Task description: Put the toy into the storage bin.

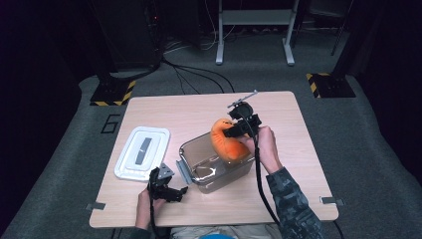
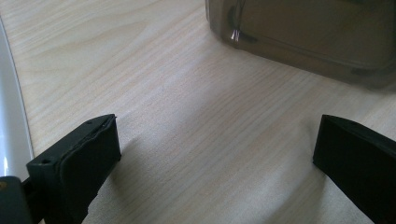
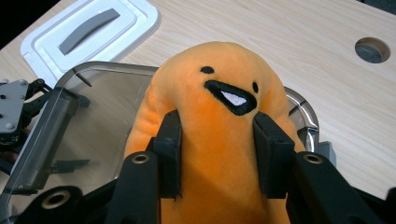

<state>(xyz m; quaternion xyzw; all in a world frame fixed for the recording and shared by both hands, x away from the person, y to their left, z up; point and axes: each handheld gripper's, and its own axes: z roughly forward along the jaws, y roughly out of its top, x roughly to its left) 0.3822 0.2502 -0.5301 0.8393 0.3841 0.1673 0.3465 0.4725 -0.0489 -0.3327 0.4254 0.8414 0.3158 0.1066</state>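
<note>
Right tool (image 3: pixel 217 154) clamps the orange plush toy (image 3: pixel 219 88) mid-body over the clear container (image 1: pixel 199 149); soft, light, squashes easily. Left tool (image 2: pixel 217 154) gapes idle.

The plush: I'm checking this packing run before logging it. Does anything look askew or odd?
The plush is not fully in the box: it leans over the far rim, squeezed by the right gripper. The lid lies flat beside the box. Nothing spilled or damaged.

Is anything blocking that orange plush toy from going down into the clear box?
Nothing visible does. The right gripper pinches the orange plush toy above the clear box, whose inside looks empty; its white lid lies apart on the table.
</note>
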